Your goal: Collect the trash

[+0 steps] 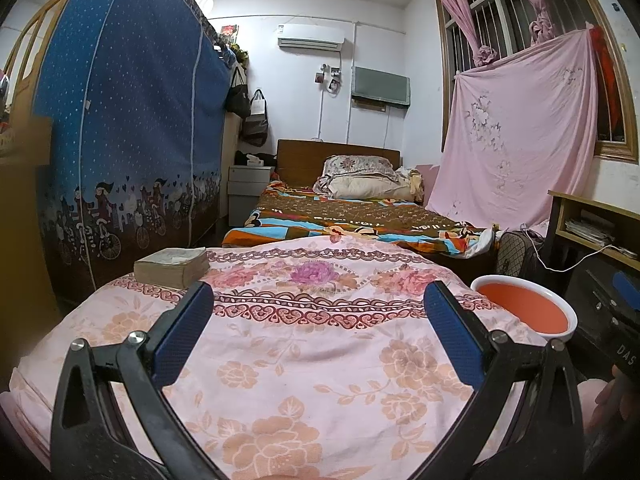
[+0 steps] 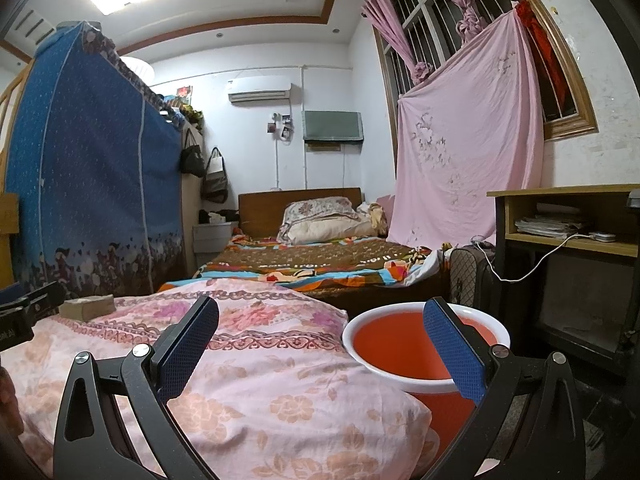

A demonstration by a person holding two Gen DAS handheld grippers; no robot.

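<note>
Both my tongs, left (image 1: pixel 318 312) and right (image 2: pixel 320 328), gape empty; red bin (image 2: pixel 400 350) waits at two o'clock for trash.

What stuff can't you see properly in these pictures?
- Bin: right view, its lower body is hidden by the cloth and a finger; inside, only the red liner shows, so no telling about trash.
- Bin: left view, only the rim and liner show.
- Block: both views, too worn to tell book or paper pad.
- Desk shelf: papers too small to read.
- Floor: mostly hidden by the cloth.
</note>
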